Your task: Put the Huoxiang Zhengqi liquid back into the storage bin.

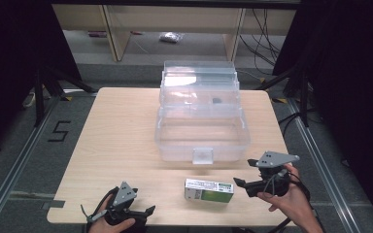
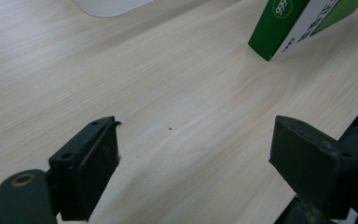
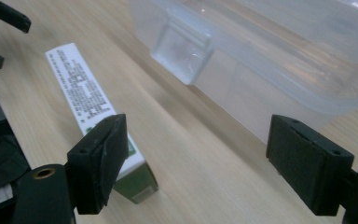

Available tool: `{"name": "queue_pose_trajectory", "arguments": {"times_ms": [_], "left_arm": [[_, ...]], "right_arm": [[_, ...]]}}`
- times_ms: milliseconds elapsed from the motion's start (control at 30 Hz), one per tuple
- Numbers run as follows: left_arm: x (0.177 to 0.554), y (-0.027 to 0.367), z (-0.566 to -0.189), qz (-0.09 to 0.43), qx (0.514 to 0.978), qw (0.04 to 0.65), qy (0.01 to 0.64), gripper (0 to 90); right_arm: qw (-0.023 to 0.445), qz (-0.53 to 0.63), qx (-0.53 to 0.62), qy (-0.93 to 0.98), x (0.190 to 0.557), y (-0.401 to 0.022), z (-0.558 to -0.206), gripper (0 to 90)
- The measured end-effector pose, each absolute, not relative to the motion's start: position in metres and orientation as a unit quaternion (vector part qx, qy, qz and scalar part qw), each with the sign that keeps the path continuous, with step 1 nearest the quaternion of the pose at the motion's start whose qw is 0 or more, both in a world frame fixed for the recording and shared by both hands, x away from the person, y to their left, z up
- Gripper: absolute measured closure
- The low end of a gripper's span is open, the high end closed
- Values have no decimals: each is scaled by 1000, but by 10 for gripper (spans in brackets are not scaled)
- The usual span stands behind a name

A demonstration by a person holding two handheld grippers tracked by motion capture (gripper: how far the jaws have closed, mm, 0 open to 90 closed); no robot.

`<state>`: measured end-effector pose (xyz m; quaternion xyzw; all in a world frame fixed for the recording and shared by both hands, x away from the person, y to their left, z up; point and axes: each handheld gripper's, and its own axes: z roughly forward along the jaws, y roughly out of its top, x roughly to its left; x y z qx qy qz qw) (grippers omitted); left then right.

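Note:
A green and white carton [image 1: 209, 190] lies flat near the table's front edge, in front of a clear plastic box [image 1: 201, 131] whose lid stands open. My right gripper [image 1: 244, 171] hovers just right of the carton, open and holding nothing. In the right gripper view the gripper [image 3: 200, 158] has its jaws wide apart, the carton [image 3: 88, 98] by the left one and the box [image 3: 270, 56] with its latch [image 3: 182, 49] ahead. My left gripper [image 1: 143, 201] rests open at the front left edge. In the left gripper view the gripper [image 2: 196, 158] spans bare wood, with the carton [image 2: 298, 23] farther off.
The light wooden table [image 1: 121, 131] has bare room left of the clear box. A small dark item [image 1: 217, 101] lies in the box's upper tier. Dark stands [image 1: 46, 87] and cables [image 1: 262, 34] surround the table on the floor.

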<state>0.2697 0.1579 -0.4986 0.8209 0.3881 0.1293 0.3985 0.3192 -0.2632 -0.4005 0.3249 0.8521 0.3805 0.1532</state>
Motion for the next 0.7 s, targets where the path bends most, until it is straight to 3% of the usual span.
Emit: {"name": "queue_pose_trajectory", "arguments": {"times_ms": [700], "left_arm": [[271,159,-499,132,821,397,389,148]], "right_arm": [[115,294,217,924,321,-193,-406,170]]}}
